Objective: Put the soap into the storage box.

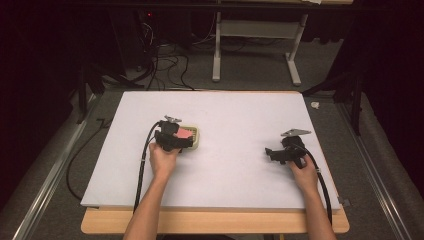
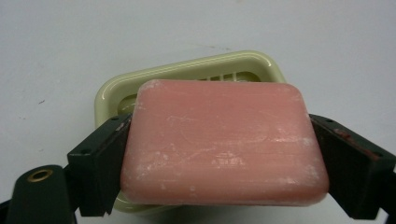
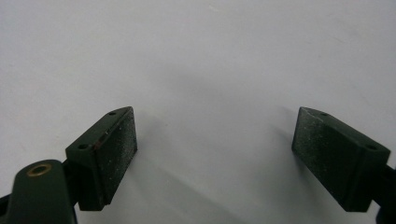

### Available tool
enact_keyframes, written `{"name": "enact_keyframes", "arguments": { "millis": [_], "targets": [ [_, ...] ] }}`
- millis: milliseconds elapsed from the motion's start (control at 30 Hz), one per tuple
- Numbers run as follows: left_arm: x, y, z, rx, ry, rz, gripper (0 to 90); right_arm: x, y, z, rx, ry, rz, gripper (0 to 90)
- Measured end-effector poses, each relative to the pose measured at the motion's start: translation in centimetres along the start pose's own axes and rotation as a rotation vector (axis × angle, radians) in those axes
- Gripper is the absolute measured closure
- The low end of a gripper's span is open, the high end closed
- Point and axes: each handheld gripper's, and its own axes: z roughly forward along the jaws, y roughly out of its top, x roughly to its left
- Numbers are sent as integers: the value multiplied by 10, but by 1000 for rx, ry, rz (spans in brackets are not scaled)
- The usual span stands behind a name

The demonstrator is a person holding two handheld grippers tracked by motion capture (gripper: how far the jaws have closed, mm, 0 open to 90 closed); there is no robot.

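Overhead light falls evenly on my white table [image 1: 240, 120], bright against a room near black toward twelve, three and nine o'clock. The high view is soft and grainy. Beneath my right gripper [image 3: 215, 154], soft shadows spread toward six o'clock. The pink soap [image 2: 224, 140] shows sharp, faint sheen, no glare.

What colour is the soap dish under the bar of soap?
Pale yellow-green, clearest in the left gripper view: the soap dish sits beneath the pink soap.
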Motion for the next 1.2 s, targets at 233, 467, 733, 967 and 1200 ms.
{"name": "enact_keyframes", "arguments": {
  "millis": [233,467,733,967,1200],
  "targets": [
    [2,0,5,11,4,-9,139,0,0,0,1,0,1,145],
    [4,0,5,0,-3,-41,138,0,0,0,0,0,0,145],
    [2,0,4,-7,25,-1,134,0,0,0,0,0,1,145],
    [2,0,-1,-22,24,15,126,0,0,0,0,0,0,146],
    [1,0,-7,-35,20,30,133,0,0,0,0,0,1,145]
  ]
}}
